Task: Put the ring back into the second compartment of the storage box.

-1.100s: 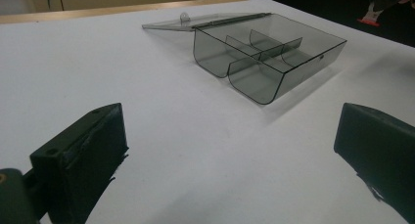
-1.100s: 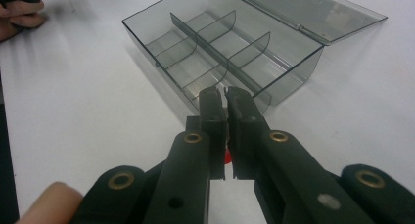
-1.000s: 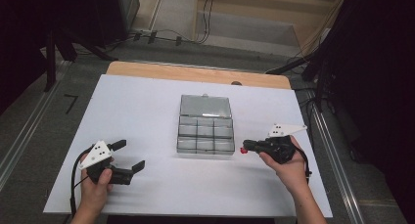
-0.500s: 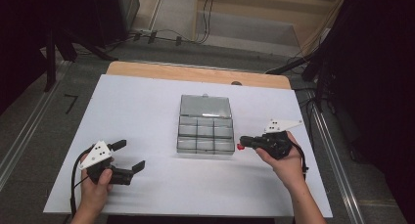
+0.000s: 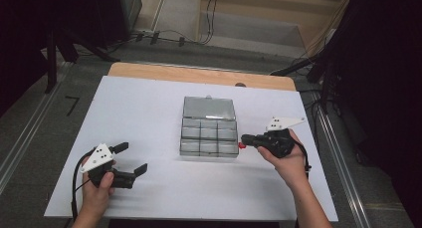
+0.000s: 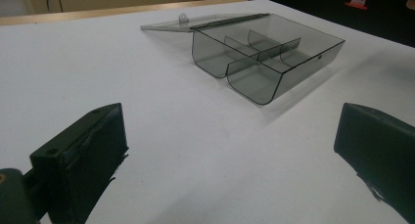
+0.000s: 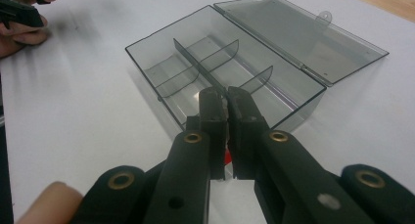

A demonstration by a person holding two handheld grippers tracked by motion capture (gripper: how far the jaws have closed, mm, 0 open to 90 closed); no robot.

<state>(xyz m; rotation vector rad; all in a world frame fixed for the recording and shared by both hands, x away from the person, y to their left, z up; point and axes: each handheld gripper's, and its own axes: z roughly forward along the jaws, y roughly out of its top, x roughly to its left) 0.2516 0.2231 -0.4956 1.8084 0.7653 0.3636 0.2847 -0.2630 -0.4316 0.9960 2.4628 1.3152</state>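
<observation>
right claw (image 5: pixel 244 141), pinching a red piece (image 5: pixel 240 145), has crept beside the open box (image 5: pixel 208 127); left claw (image 5: pixel 130 158) spread.

Left hand (image 5: pixel 97 185): low at the near left, gripping the black two-jaw left gripper (image 5: pixel 130 159), jaws spread wide apart. Right hand (image 5: pixel 287 158): at the right, forearm entering from below, holding the black right gripper (image 5: pixel 244 141) level and pointing leftward, jaws pressed nearly together.

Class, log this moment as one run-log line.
right gripper: shut on small red piece, at open compartment box | left gripper: open, empty | lid: flat
</observation>
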